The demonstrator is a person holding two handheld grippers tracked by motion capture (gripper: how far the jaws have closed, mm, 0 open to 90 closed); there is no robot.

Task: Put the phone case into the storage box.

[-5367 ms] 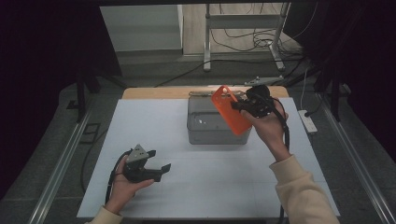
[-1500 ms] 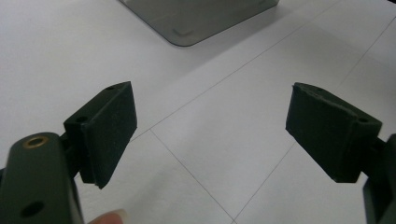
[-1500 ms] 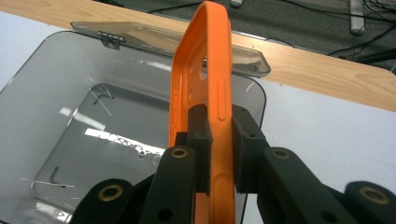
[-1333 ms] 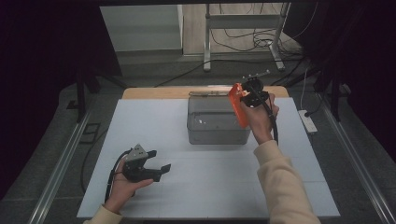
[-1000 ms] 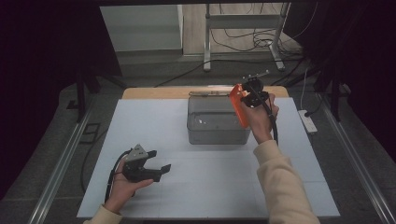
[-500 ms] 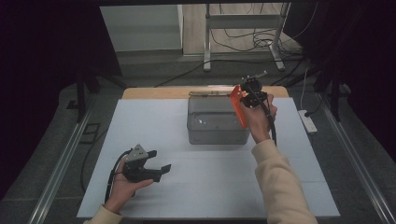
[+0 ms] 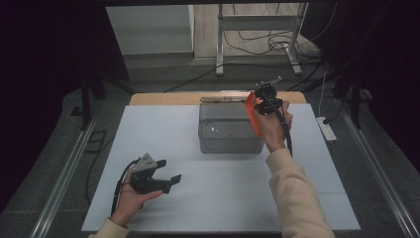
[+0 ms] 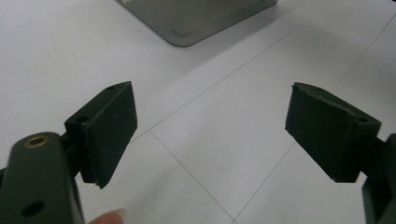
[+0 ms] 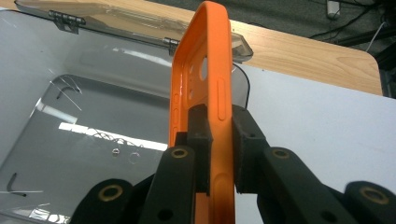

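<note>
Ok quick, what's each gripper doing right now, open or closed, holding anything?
Left gripper: open, holding nothing, above the white table.
Right gripper: closed on the orange phone case, held edge-up at the clear box.

I'm at a test bench in what looks like a lab or recording studio: a white table [image 7: 148, 129] on a wooden top, walled off by black curtains [image 7: 49, 59]. Beyond it stands a metal frame [image 7: 257, 29] over loose cables [image 7: 247, 42] on the floor, with a power strip [image 7: 327, 128] beside the table.
</note>
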